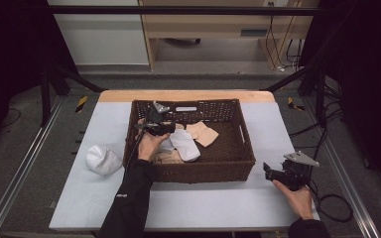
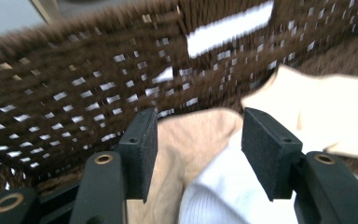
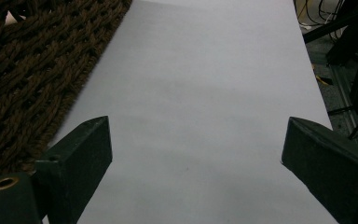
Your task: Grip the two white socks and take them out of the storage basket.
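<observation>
Left gripper, jaws apart inside the basket, should sink lower and straddle only the white sock before closing.

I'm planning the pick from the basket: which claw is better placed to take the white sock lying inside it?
Left. The left claw hangs inside the basket, jaws open over the white sock and a beige one. The right claw sits open over bare table outside the basket.
</observation>
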